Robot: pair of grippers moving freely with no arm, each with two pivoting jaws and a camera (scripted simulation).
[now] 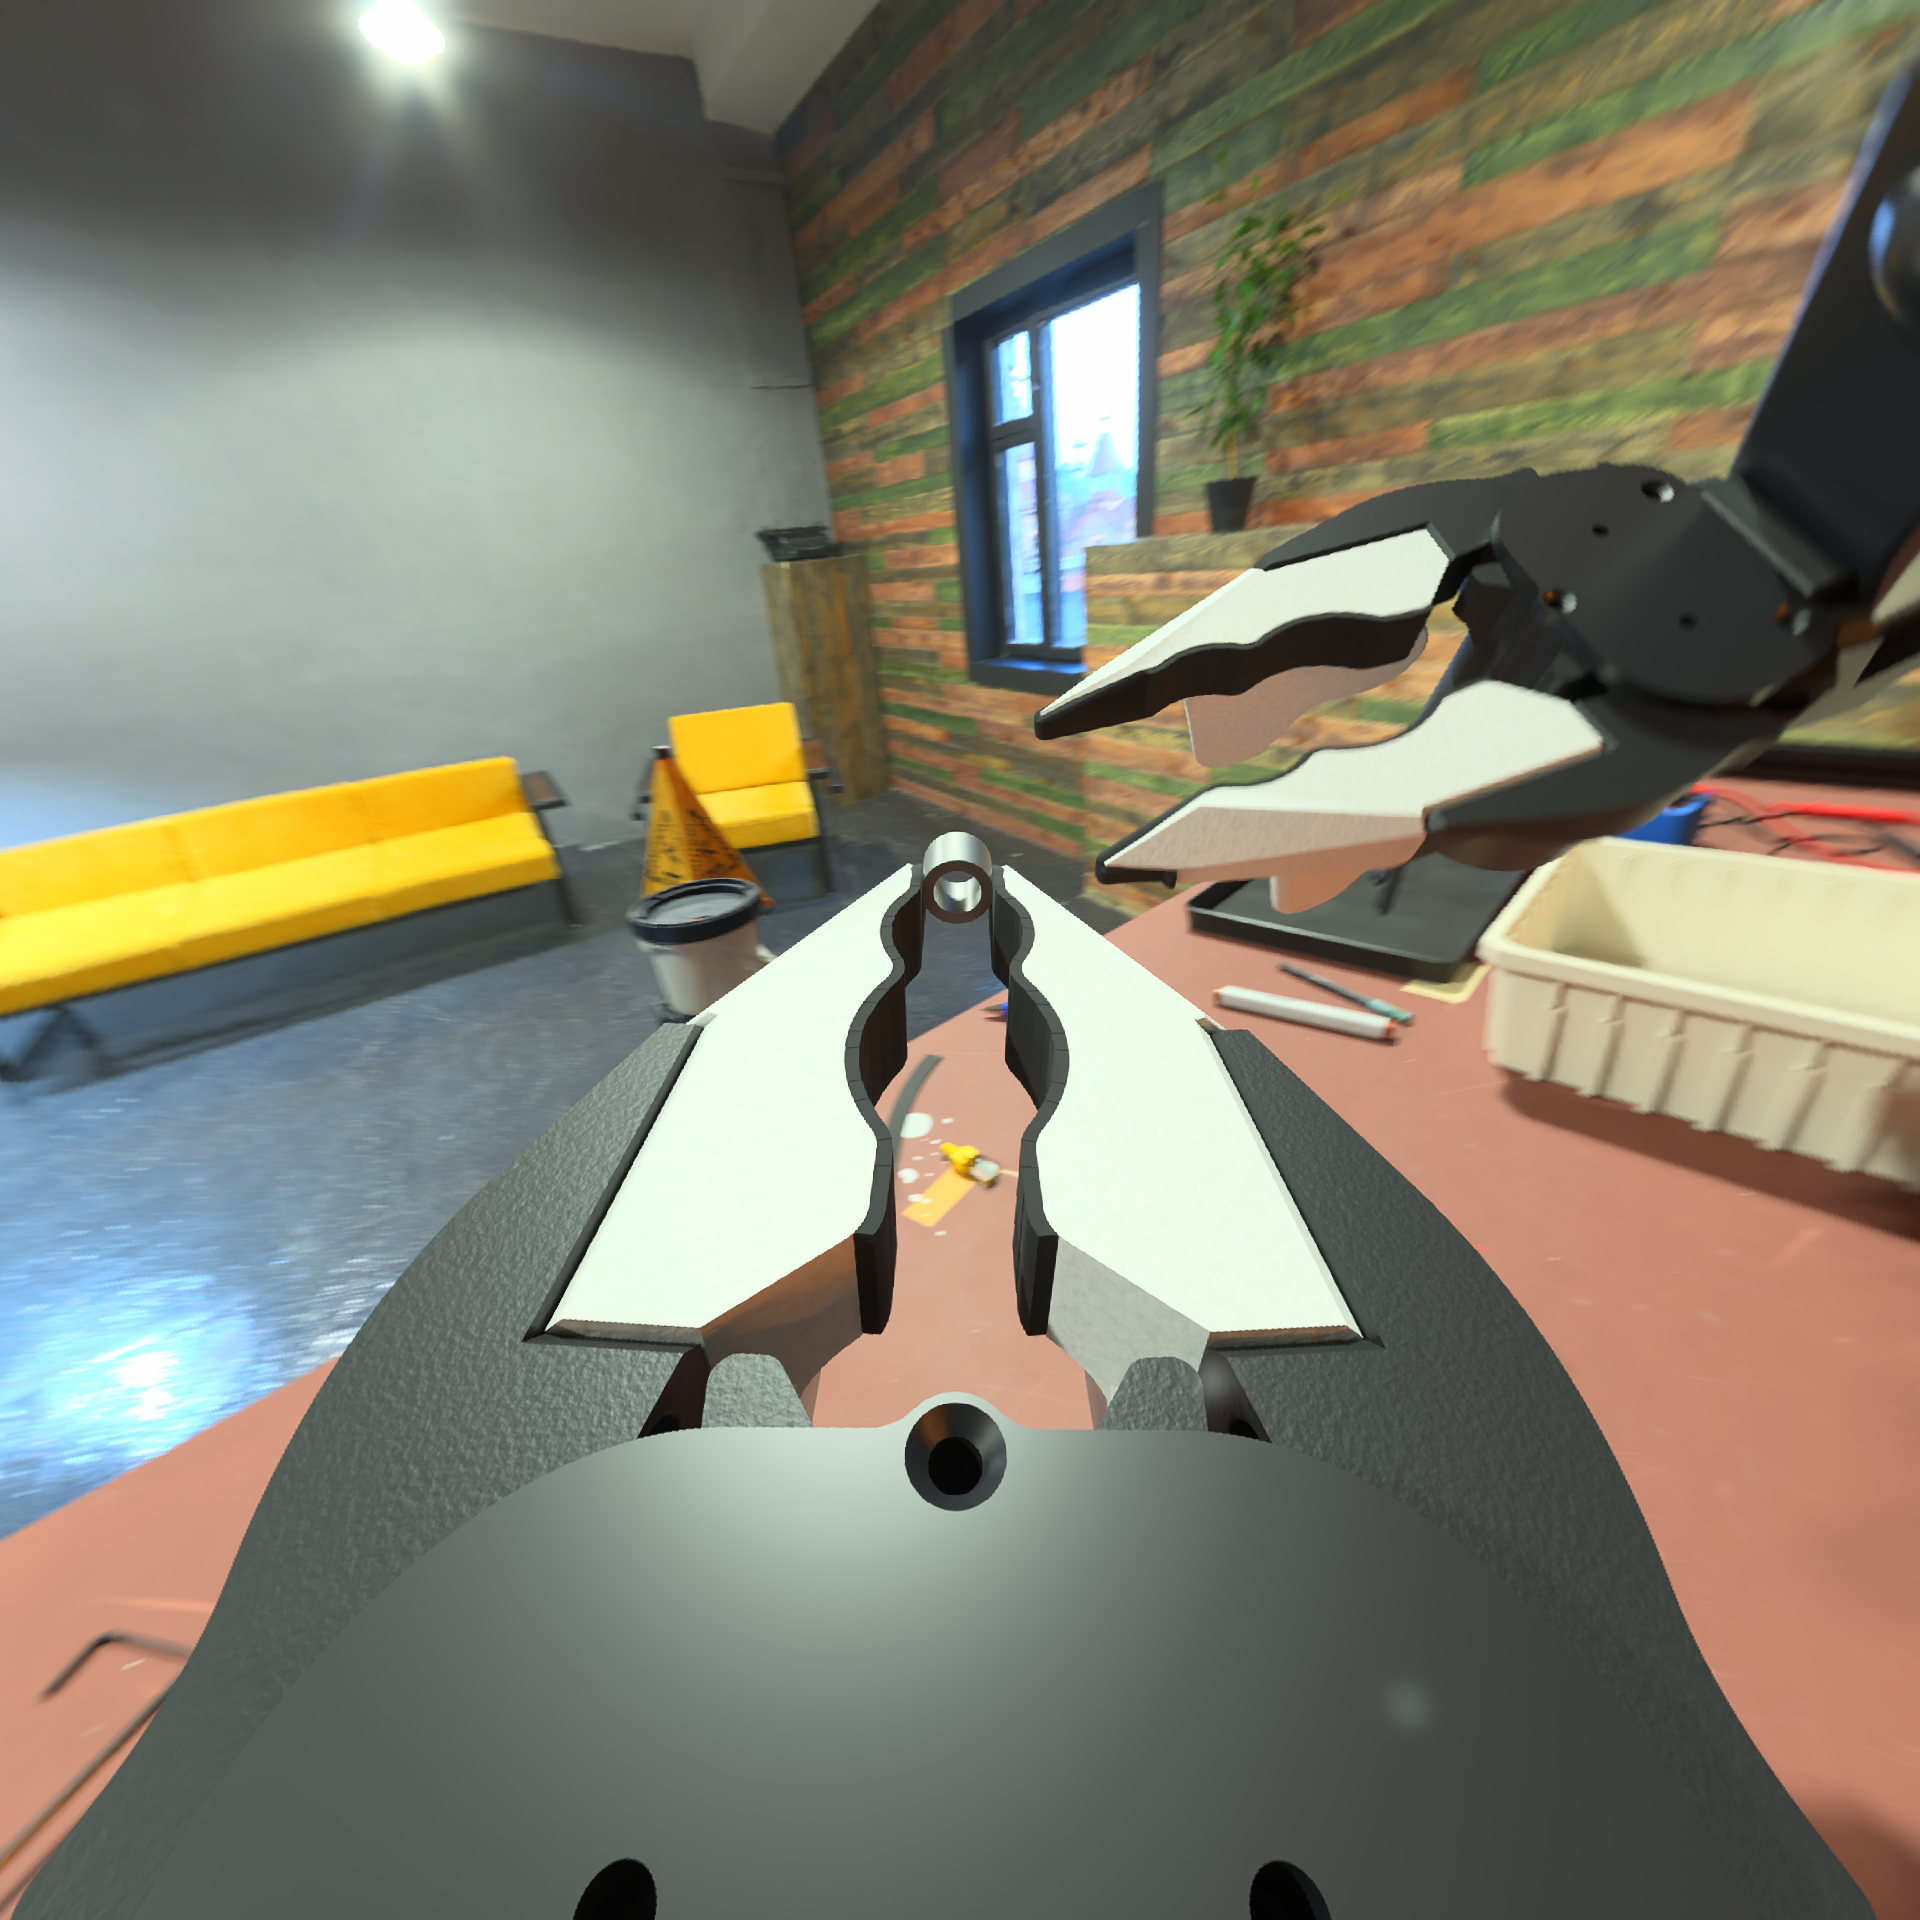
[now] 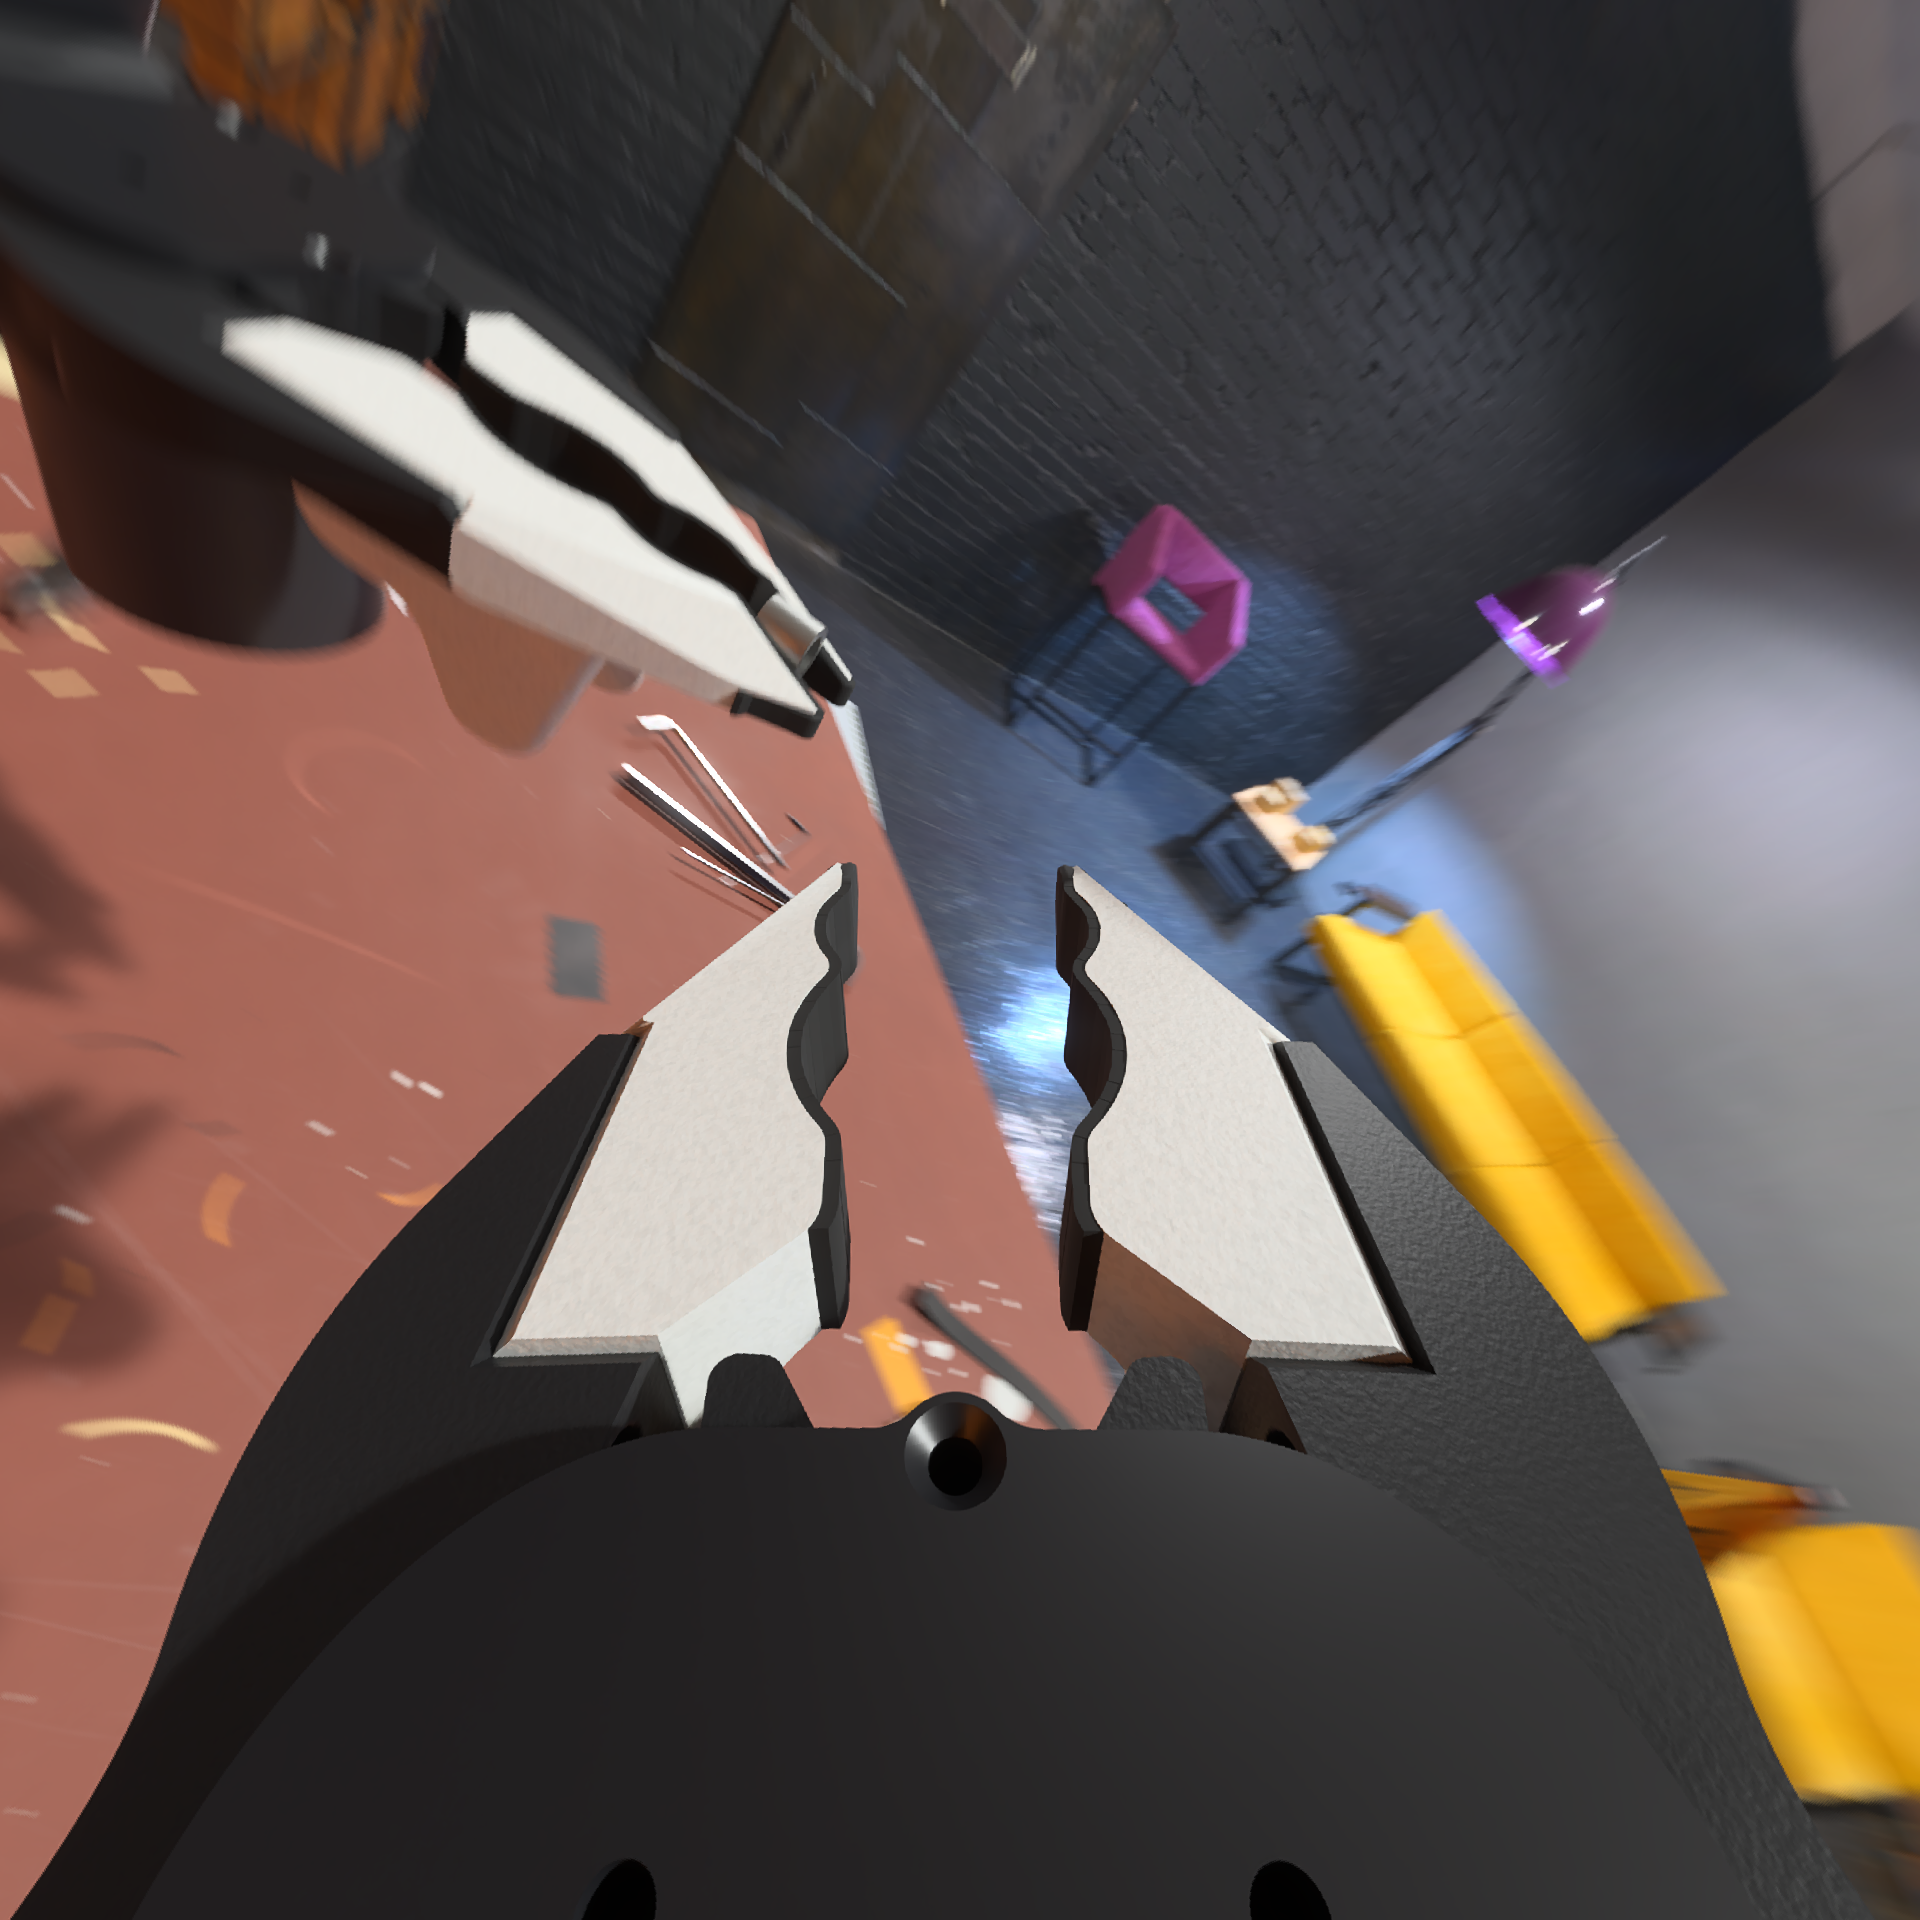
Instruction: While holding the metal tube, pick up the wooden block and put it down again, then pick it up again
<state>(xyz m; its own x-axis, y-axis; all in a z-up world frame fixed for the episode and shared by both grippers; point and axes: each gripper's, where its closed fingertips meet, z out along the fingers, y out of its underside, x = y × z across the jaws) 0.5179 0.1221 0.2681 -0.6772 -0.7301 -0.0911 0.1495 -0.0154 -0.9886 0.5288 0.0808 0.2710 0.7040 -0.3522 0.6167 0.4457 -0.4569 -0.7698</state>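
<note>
Both claws off the table [image 1: 1558, 1351]: left gripper [image 1: 957, 883] pinches metal tube [image 1: 957, 888] at its tips; right gripper [image 2: 956, 883] spread, empty. Wooden block not visible; right view motion-blurred.

Up at two o'clock in the left wrist view the right gripper [image 1: 1081, 790] hangs in mid-air above the tabletop [image 1: 1455, 1299], blocking that lane, with a cream bin [image 1: 1704, 1029] at three o'clock and a black tray [image 1: 1340, 935] just behind it closing off the right side. Straight ahead the tabletop carries only small clutter, a white marker [image 1: 1304, 1011] and a yellow scrap [image 1: 966, 1158], and from nine to eleven o'clock past the edge it's open floor out to the yellow sofa [image 1: 270, 873]. In the right wrist view, the left gripper [image 2: 805, 675] crowds eleven o'clock, thin metal rods [image 2: 707, 821] lie beneath it, and twelve to three o'clock is open air.
</note>
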